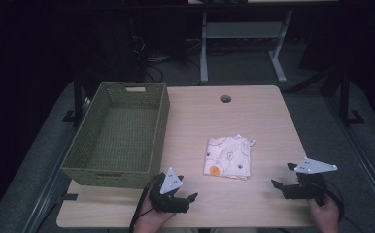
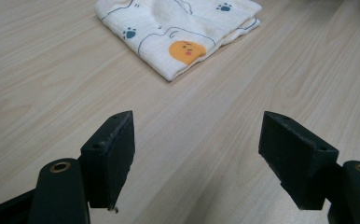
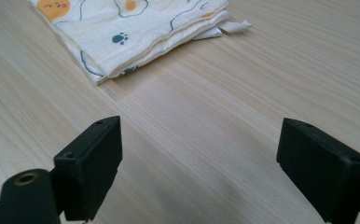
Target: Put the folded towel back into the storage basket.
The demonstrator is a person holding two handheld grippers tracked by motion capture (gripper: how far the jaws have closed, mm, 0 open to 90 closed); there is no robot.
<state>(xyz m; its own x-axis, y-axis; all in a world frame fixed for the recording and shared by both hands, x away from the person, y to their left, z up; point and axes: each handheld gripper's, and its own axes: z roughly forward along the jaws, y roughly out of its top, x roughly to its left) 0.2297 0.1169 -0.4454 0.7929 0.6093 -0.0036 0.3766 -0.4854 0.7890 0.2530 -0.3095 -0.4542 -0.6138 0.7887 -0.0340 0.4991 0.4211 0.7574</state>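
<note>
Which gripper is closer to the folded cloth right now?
Left. The left gripper sits just off the near left corner of the folded cloth, jaws open; the right gripper is farther off to its right, also open.

My left tongs (image 1: 184, 192) and right tongs (image 1: 281, 175) are matte black, each topped by a grey three-cornered plate with small dark holes. Blocky jaws carry brass-ringed screw holes; black cables trail behind.

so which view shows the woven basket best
The high view: the whole green woven basket sits at the table's left, its inside and handle cutout visible. The left and right gripper views look at the folded cloth and bare wood instead.
</note>
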